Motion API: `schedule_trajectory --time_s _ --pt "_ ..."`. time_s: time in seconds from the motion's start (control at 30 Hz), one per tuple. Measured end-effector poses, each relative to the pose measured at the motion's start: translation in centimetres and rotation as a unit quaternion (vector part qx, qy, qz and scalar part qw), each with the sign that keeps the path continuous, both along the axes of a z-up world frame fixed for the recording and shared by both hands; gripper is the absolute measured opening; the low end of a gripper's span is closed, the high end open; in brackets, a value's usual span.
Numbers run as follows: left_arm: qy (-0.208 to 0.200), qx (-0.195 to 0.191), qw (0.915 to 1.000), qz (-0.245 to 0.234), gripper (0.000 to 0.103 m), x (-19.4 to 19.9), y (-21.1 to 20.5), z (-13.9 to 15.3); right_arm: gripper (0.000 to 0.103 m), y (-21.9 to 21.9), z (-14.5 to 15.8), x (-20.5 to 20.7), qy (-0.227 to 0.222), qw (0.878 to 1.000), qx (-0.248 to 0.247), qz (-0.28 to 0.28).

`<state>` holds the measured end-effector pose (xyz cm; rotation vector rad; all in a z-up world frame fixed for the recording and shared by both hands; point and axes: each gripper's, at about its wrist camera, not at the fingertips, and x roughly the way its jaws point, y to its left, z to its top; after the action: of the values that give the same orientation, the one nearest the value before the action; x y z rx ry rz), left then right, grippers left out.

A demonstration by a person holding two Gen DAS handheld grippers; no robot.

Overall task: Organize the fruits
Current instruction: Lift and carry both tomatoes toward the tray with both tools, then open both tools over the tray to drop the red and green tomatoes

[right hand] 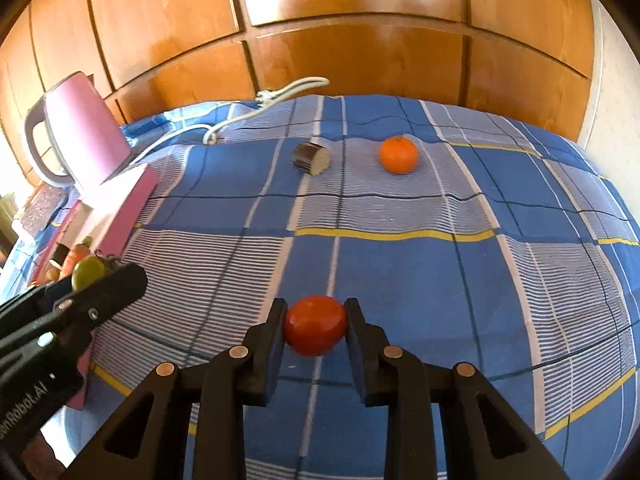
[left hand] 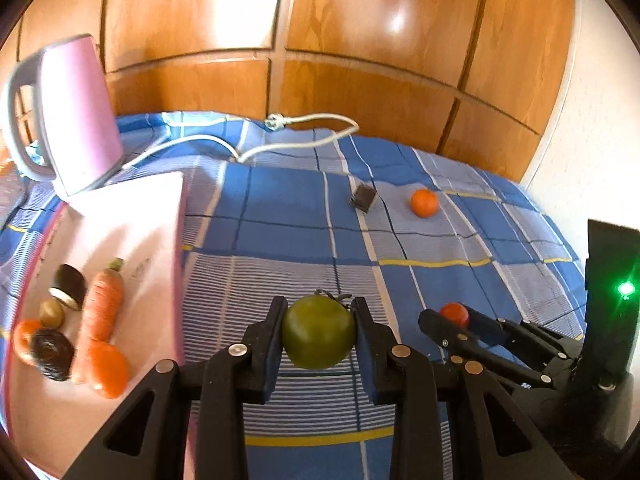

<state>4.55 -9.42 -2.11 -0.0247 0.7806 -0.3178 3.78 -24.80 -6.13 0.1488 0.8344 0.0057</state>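
My left gripper [left hand: 319, 312] is shut on a green tomato [left hand: 319, 333] and holds it above the blue checked cloth [left hand: 280, 216]. My right gripper [right hand: 316, 312] is shut on a red tomato [right hand: 315, 330] above the cloth; it also shows in the left wrist view [left hand: 454, 314]. An orange [right hand: 398, 155] and a cut aubergine piece [right hand: 312, 158] lie on the far part of the cloth. A pink box [left hand: 132, 236] at the left holds a carrot [left hand: 102, 304], aubergine pieces [left hand: 68, 286], and orange fruits [left hand: 108, 368].
A pink kettle [left hand: 76, 116] stands at the back left, with its white cable and plug [left hand: 276, 123] trailing across the cloth. Wooden cupboard doors [left hand: 320, 40] close the back. A white wall [left hand: 592, 128] is at the right.
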Motion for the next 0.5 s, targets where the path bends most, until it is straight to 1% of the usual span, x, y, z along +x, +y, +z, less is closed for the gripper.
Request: schedule_trajectory --time_s 0.2,0.33,0.5 --pt "-0.024 -0.010 0.9990 0.036 0.032 -0.4 3.6 2.1 0.029 1.9 1.1 0.3 -0.010 1.000 0.009 0.023" --pt "-0.033 -0.018 0.9968 0.071 0.032 -0.3 7.0 3.1 0.029 4.3 2.4 1.2 -0.018 0.998 0.015 0.062" --pt "-0.032 -0.025 0.9917 0.122 0.032 -0.2 11.5 3.4 0.029 8.1 3.8 1.8 -0.025 0.993 0.023 0.115"
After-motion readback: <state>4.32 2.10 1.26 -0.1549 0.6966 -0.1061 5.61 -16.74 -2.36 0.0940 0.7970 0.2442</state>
